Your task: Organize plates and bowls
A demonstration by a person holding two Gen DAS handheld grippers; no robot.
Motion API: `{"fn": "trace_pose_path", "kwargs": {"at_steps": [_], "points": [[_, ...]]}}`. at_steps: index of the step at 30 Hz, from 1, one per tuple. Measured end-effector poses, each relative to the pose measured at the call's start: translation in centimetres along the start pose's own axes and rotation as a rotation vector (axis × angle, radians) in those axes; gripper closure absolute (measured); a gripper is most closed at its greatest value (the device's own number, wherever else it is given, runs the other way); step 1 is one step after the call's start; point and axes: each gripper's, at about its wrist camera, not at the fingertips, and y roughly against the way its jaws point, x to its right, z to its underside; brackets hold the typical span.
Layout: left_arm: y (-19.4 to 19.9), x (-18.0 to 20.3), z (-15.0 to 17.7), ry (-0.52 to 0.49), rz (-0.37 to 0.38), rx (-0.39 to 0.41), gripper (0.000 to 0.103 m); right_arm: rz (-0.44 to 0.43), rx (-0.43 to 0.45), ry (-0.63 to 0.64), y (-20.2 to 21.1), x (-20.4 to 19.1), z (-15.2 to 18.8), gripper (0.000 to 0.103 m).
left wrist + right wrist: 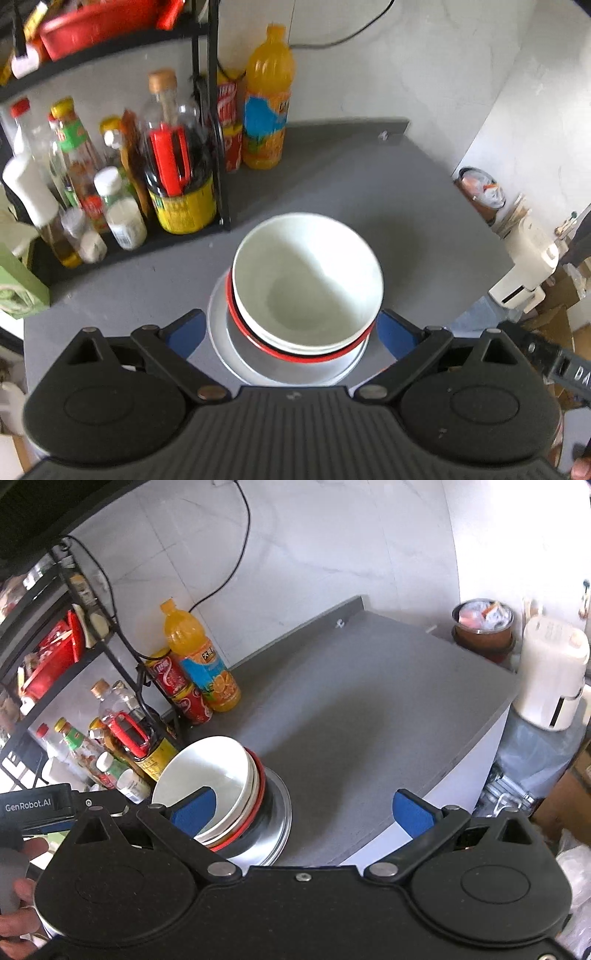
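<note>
So the left gripper [291,334] has its jaws spread wide, blue pads sitting either side of the dish stack with nothing pinched between them. From its wrist view the stack is dead ahead and centred in the gap: a white bowl [308,277] on top, nested in what looks like another white bowl, then a red-rimmed bowl [314,356], all sitting on a shallow metal plate [218,332] on the grey surface [369,192]. The right gripper [312,810] is wide open too and holding nothing, but for it the white bowl [207,771] lies off to the left, partly behind its left pad, with bare surface [369,709] straight ahead. So I'd say the left one is the better lined up of the two; the stack is round, so no long axis to fuss over, just the rim. Further out there's an orange juice bottle [267,99] and a rack of condiment bottles [110,192] by the wall, well apart from the stack.
</note>
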Motion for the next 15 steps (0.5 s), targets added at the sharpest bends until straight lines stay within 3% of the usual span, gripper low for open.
{"fn": "trace_pose_path", "kwargs": {"at_steps": [5, 15], "points": [[1.9, -0.3, 0.5, -0.005, 0.037, 0.02, 0.005, 0.035, 0.022, 0.004, 1.5, -1.1, 0.3, 0.0], [4.7, -2.0, 2.2, -0.042, 0.014, 0.07, 0.005, 0.039, 0.023, 0.105, 3.3, -3.8, 1.7, 0.0]]}}
